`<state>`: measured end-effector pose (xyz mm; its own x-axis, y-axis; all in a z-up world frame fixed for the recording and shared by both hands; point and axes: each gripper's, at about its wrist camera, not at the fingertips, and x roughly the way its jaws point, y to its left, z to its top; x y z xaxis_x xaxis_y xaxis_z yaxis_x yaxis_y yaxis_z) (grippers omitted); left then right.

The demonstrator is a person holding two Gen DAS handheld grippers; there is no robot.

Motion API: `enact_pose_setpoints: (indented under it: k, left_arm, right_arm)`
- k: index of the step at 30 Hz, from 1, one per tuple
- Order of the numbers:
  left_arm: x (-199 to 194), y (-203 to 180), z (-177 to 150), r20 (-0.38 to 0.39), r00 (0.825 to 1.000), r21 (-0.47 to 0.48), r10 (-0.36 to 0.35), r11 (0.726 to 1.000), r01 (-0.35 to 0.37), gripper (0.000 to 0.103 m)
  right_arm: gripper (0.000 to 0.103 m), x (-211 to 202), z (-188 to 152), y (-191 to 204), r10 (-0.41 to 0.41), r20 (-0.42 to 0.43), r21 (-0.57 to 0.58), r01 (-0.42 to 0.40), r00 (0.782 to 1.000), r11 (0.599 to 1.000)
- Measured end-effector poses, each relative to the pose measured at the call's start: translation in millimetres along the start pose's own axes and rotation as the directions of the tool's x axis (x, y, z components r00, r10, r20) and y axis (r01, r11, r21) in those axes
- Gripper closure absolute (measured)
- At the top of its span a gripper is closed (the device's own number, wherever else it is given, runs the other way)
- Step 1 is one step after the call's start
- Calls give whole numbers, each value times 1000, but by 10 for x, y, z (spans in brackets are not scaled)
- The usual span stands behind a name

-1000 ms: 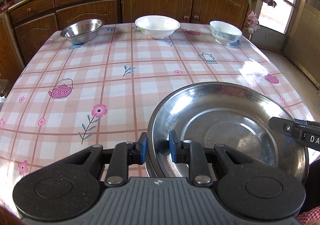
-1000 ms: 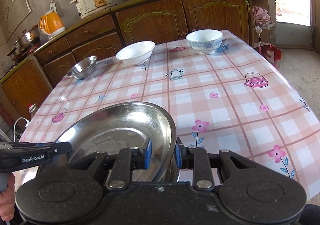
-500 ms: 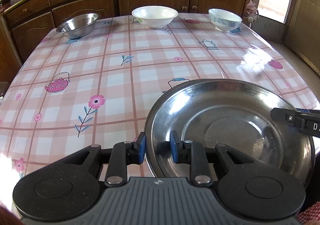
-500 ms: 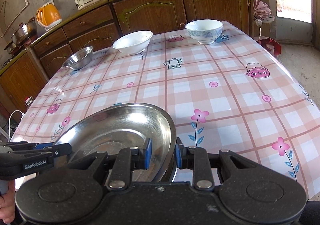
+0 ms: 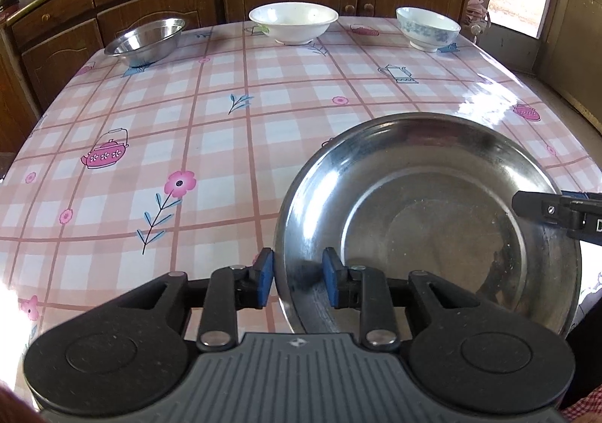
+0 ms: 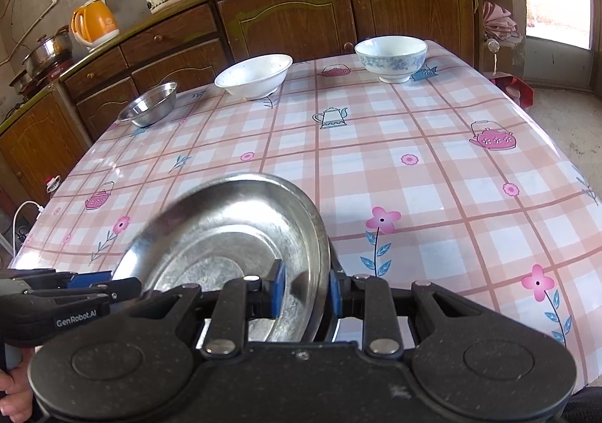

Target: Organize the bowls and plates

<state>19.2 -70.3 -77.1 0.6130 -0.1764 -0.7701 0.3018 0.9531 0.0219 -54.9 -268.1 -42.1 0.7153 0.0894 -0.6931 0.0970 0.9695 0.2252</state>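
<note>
Gleaming steel plate (image 5: pixel 432 219), rim between opening left tool (image 5: pixel 297 272), right tool (image 6: pixel 306 289) clamped

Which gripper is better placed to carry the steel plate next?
Right. The right gripper clamps the steel plate rim, while the left gripper jaws are opening around the opposite rim.

Your left gripper (image 5: pixel 297 278): black linkages, blue-padded fingers (image 5: pixel 263 274), silver pivot screws, ribbed grey housing; white "GenRobot.AI" lettering on its side.
</note>
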Motion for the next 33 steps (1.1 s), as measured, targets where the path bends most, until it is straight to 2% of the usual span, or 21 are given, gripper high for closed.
enact_pose_setpoints:
  k: [3,6,11,14,16,18,19,26,33]
  left_arm:
    - [11,17,1,-1,1000,-10,-8,1000,8,75]
    - [14,15,-2,-1,1000,-10,-10,1000,10,74]
    - [11,22,-3,-2,1000,-21,-21,1000,21,72]
    - [-4,27,-1,2,1000,-26,-24,999,24,72]
    - [-22,30,5,5,1000,-32,-28,999,28,66]
    - [-43,28,13,14,1000,-36,-26,999,26,54]
    - [-49,27,14,17,1000,-35,-25,999,25,53]
    - [-29,37,11,9,1000,-43,-19,999,19,38]
    - [38,46,-3,-14,999,-47,-45,998,45,32]
  right_arm:
    - [72,8,0,-6,1,-5,3,-1,1000,1000]
    - [66,5,-1,-9,-12,-4,-1,12,1000,1000]
    - [64,-23,15,-56,-22,8,15,22,1000,1000]
    - [59,-32,18,-57,-28,10,11,28,1000,1000]
    - [48,-40,19,-65,-26,10,14,26,1000,1000]
    - [37,-58,13,-74,-28,14,20,28,1000,999]
    - [33,-65,13,-82,-28,15,24,28,999,999]
    - [31,-46,-11,-172,-4,-16,68,5,1000,998]
    - [30,14,-58,-257,33,-60,116,-26,998,993]
